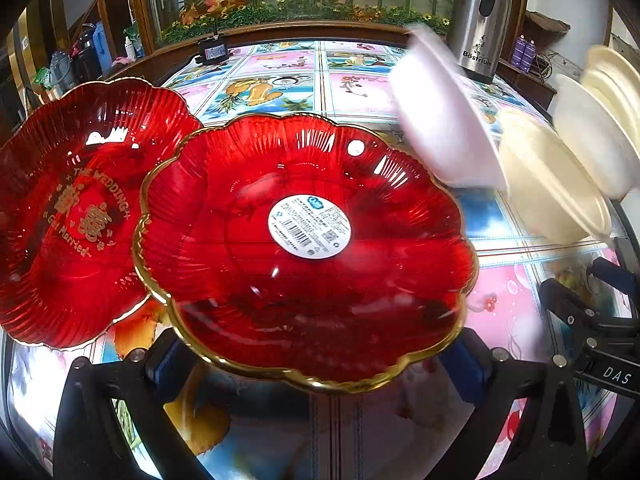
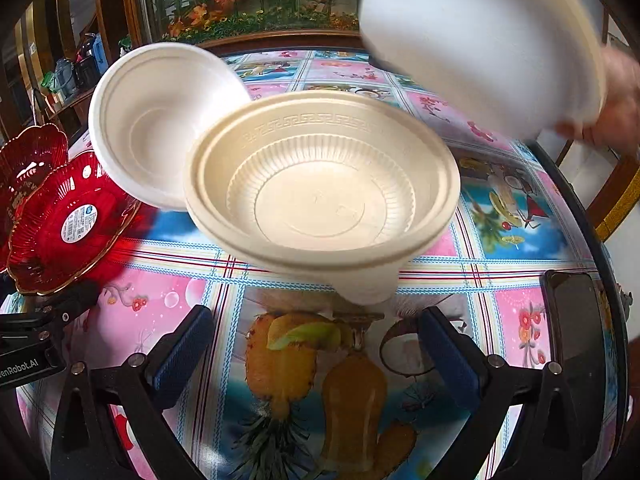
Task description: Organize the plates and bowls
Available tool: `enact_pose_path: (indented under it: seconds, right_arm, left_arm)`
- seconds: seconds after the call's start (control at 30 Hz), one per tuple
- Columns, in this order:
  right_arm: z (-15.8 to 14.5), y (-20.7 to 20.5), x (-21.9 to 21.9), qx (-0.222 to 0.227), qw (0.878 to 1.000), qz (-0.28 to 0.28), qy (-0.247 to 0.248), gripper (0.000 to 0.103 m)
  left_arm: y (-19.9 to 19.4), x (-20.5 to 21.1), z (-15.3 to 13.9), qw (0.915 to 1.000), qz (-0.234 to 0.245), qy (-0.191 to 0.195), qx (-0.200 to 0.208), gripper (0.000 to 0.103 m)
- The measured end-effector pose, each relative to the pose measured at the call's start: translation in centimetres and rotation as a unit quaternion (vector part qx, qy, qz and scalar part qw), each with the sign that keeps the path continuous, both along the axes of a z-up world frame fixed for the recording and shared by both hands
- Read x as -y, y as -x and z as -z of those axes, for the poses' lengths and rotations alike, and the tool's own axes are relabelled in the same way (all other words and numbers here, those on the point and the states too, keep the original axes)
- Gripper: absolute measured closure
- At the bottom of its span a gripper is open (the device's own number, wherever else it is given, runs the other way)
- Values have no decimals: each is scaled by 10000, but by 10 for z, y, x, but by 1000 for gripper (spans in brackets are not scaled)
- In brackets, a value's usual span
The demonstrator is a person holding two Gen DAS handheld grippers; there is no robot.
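- The left tongs (image 1: 316,364) stand wide open with nothing gripped; the gold-rimmed red plate (image 1: 304,248) with a round white label sits just ahead, its near rim reaching down between the two blue pads, contact not clear.
- A second red plate (image 1: 72,216), lettered in gold, lies to the left on the counter (image 1: 508,304), its edge tucked under the first plate's rim.
- The right tongs (image 2: 316,356) are also spread wide and empty, low over the counter's fruit-print cloth; a cream bowl (image 2: 320,184) stands just ahead of them, its foot between and slightly beyond the fingertips, not touching.
- A white bowl (image 2: 160,120) leans tilted behind and to the left of the cream bowl, touching its rim.
- A bare hand (image 2: 616,108) at the upper right holds another white bowl (image 2: 480,40), raised above the counter and blurred.
- In the left view, the white bowl, cream bowl and raised bowl line up at the right, all smeared; the right tongs' black frame is cut off at the edge.
- A steel flask (image 1: 480,20) stands at the far side; a dark phone (image 2: 576,344) lies by the right edge.
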State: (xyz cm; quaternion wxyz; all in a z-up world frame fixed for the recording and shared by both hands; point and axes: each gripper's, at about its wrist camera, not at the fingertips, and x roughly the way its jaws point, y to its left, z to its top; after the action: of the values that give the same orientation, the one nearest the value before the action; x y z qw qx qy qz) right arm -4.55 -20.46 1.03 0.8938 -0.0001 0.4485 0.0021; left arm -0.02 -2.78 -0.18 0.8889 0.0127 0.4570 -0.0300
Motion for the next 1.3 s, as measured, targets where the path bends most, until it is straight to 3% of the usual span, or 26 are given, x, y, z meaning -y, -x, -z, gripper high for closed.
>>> enact_pose_path:
  seconds: [1.3]
  right_arm:
    - [-3, 0, 0, 1, 10000, 13, 10, 1]
  left_arm:
    - [-1, -1, -2, 10000, 4, 0, 1, 0]
